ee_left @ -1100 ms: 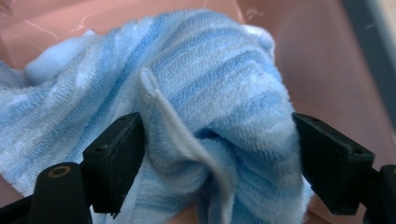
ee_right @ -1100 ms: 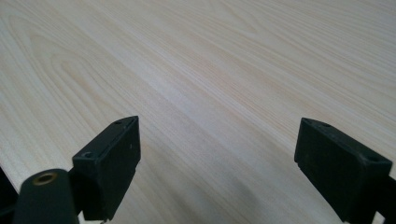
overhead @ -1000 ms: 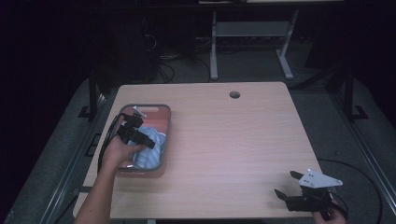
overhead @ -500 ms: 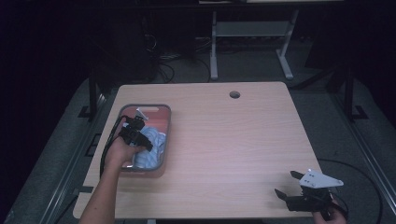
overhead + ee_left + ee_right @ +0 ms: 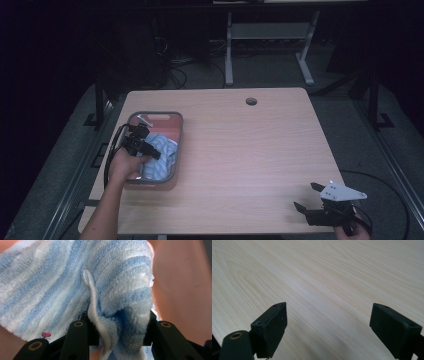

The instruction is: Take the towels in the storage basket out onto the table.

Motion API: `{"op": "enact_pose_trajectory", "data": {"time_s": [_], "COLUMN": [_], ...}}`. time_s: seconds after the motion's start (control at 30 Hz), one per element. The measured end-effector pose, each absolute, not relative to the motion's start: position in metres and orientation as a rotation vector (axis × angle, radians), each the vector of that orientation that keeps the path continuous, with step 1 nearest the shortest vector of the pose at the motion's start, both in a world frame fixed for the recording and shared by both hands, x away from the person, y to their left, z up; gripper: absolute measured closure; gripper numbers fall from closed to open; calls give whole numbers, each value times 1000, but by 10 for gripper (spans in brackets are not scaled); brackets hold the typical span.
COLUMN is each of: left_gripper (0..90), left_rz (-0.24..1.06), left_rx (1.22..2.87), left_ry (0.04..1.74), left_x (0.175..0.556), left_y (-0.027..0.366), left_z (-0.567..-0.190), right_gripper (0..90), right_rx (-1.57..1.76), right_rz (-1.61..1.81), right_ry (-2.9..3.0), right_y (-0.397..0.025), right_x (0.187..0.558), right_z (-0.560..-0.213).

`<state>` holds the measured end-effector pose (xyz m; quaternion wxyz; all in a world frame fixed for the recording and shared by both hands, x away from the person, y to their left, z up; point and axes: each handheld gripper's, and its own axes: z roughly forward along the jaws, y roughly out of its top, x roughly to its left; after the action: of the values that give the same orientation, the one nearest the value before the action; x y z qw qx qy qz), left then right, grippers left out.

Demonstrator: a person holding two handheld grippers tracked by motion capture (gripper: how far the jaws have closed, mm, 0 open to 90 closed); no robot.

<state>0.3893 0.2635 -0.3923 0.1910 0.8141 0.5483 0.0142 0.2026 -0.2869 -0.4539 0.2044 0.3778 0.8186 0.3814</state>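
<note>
A blue-and-white striped towel (image 5: 164, 149) lies bunched in a grey-rimmed tray with a pink floor (image 5: 155, 114) at the table's left side. My left gripper (image 5: 154, 152) reaches down into the tray, and a thick fold of the towel (image 5: 75, 285) fills the space between its jaws (image 5: 120, 325), which press on it from both sides. A hand holds that gripper from the near side. My right gripper (image 5: 305, 196) hovers at the table's near right corner, jaws wide apart (image 5: 328, 322) over bare wood, with nothing between them.
The light wooden table (image 5: 240, 150) has a round cable hole (image 5: 251, 101) near its far edge. A small white item (image 5: 145, 120) lies at the tray's far end. Beyond the table stand a metal frame (image 5: 270, 35) and cables on a dark floor.
The left hand and gripper have shifted slightly within the tray, staying on the towel. The right gripper has not moved.
</note>
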Motion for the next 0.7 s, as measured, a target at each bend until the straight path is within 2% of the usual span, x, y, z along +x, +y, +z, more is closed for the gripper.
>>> {"op": "enact_pose_trajectory", "data": {"time_s": [0.37,0.7], "left_gripper": [620,620], "left_rz": [65,94], "left_rx": [2136,2086], "left_ry": [1487,1442], "left_x": [371,362], "left_y": [284,289], "left_z": [-358,-336], "right_gripper": [138,138], "right_rx": [1060,1067], "right_rz": [1063,1057], "right_ry": [2268,2256], "right_y": [-290,-291], "right_x": [202,202], "right_z": [-453,-452]}}
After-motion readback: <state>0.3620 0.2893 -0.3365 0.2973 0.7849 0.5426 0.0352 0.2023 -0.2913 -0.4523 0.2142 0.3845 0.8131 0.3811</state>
